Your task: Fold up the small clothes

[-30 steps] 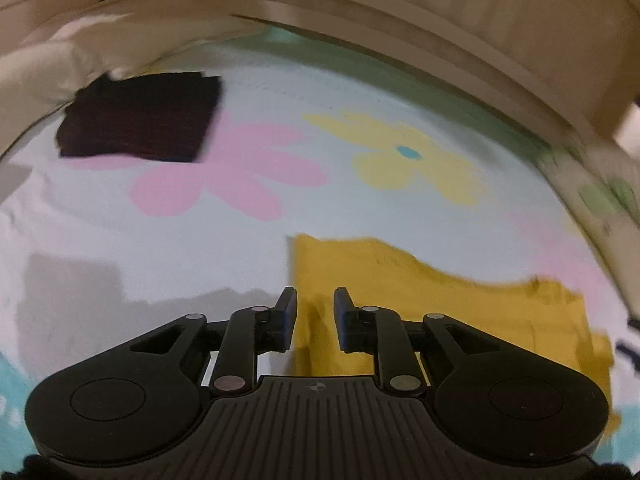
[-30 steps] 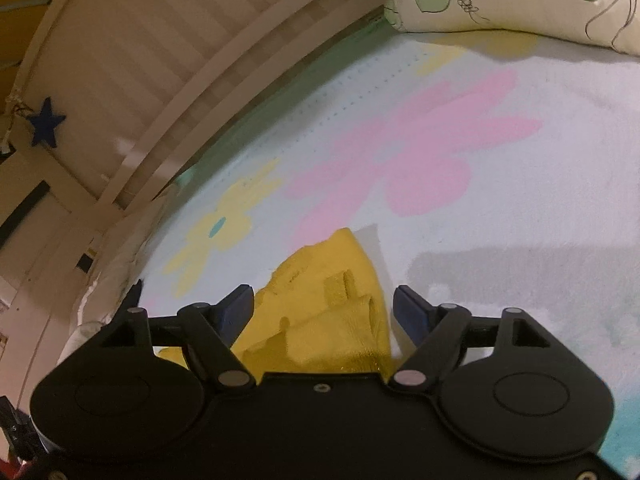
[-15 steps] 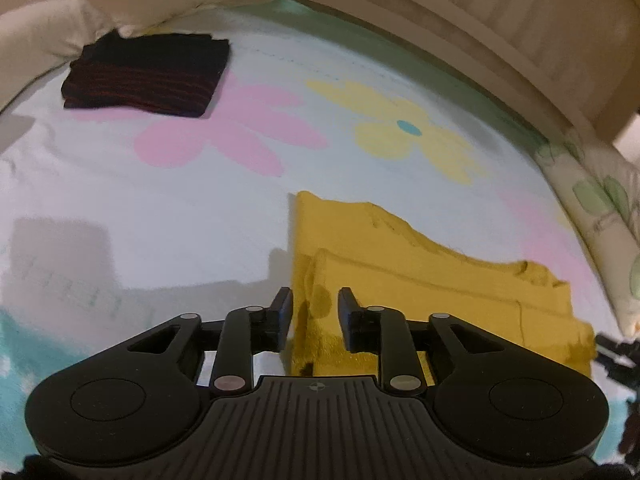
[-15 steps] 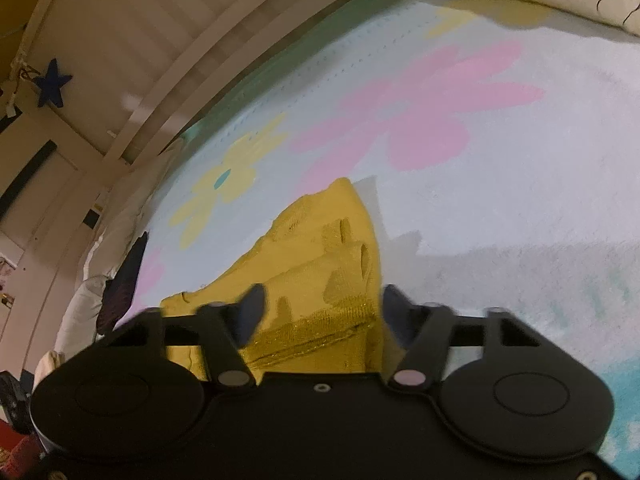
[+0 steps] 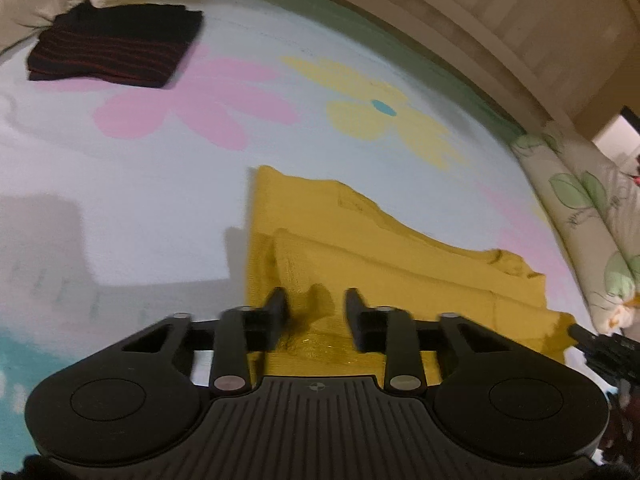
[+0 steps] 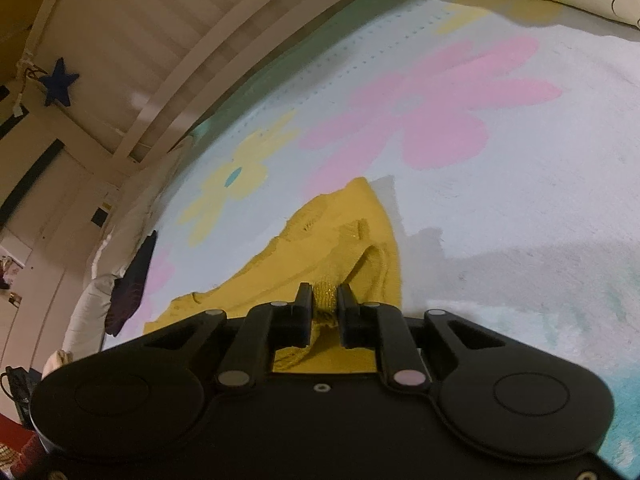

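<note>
Lying partly folded on the flowered blanket (image 5: 168,208) is 1 yellow garment (image 5: 360,252), a long band doubled over along its near edge. At its right end the right gripper (image 6: 325,298) has just been closing, and its 2 fingers now pinch a bunched ridge of the yellow knit between them. At the garment's other end the left gripper (image 5: 316,304) has narrowed its jaws, with a fold of the cloth rising in the gap; the left finger (image 5: 276,304) touches the fabric, but whether both pads press it cannot be told.

Only the left wrist view shows the whole length of the garment, and at its far right edge the dark tip of the other gripper. It also shows 1 folded dark striped garment (image 5: 116,46) plainly, lying well apart at the far left of the blanket; the right wrist view gives that same piece only as a dark sliver by the edge. Only the right wrist view shows 1 blue star (image 6: 59,82) hanging on the slatted headboard (image 6: 132,40). A leaf-print pillow (image 5: 592,216) lies at the blanket's right side, seen in both views.
</note>
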A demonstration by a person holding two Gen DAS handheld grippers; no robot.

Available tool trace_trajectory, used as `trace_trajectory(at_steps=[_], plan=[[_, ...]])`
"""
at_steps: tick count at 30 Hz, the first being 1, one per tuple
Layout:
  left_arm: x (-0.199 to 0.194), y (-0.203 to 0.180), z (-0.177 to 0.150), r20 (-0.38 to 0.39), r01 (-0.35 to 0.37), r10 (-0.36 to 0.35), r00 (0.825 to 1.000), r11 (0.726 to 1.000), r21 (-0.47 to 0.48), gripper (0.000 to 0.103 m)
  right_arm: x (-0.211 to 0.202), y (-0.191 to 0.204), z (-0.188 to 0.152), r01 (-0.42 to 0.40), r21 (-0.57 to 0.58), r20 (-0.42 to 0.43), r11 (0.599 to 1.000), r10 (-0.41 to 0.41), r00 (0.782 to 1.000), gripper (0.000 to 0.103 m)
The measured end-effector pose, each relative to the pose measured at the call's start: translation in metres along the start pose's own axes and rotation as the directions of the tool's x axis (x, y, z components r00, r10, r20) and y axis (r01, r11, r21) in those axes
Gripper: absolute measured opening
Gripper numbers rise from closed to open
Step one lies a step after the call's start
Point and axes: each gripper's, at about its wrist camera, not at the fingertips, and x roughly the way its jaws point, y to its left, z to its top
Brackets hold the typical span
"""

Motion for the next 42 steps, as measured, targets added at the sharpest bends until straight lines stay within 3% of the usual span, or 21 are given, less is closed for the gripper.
trace_trajectory(at_steps=[7, 18, 25, 28, 30, 33, 36, 38, 42], plan=[[-0.001, -0.007, 0.001, 0.022, 0.059, -0.059, 0.998, 0.998, 0.003, 0.015, -0.001, -0.002, 0.000, -0.029, 0.040, 0.014, 0.999, 0.029, 0.999, 0.023], [0.010, 0.001, 0.020, 0.107, 0.103, -0.092, 0.990, 0.989, -0.110, 0.015, 0.011, -0.003, 0.013, -0.081, 0.118, 0.078, 0.990, 0.072, 0.994, 0.023], [0.025, 0.008, 0.042, 0.168, 0.082, -0.056, 0.984, 0.985, -0.149, 0.015, 0.030, -0.009, 0.031, -0.113, 0.204, 0.164, 0.972, 0.080, 0.983, 0.023], [0.027, 0.012, 0.047, 0.179, 0.034, -0.006, 0.984, 0.987, -0.155, 0.016, 0.040, -0.014, 0.036, -0.102, 0.226, 0.190, 0.969, 0.059, 0.980, 0.023], [0.026, 0.011, 0.045, 0.164, 0.014, 0.006, 0.986, 0.992, -0.126, 0.015, 0.045, -0.016, 0.036, -0.083, 0.229, 0.185, 0.970, 0.040, 0.982, 0.028], [0.019, -0.003, 0.038, 0.144, -0.023, 0.022, 0.989, 1.000, 0.009, 0.017, 0.047, -0.007, 0.034, -0.028, 0.140, 0.154, 0.990, 0.007, 0.988, 0.028], [0.002, -0.027, 0.026, 0.164, -0.071, 0.040, 0.986, 0.980, 0.188, 0.023, 0.038, 0.017, 0.029, 0.050, -0.077, 0.139, 0.996, -0.039, 0.990, 0.035], [-0.010, -0.042, 0.014, 0.185, -0.083, 0.033, 0.982, 0.959, 0.273, 0.024, 0.027, 0.030, 0.022, 0.072, -0.203, 0.153, 0.977, -0.041, 0.987, 0.059], [-0.020, -0.066, -0.012, 0.174, -0.053, -0.016, 0.985, 0.923, 0.382, 0.024, 0.010, 0.055, 0.006, 0.062, -0.389, 0.155, 0.919, -0.001, 0.988, 0.061]])
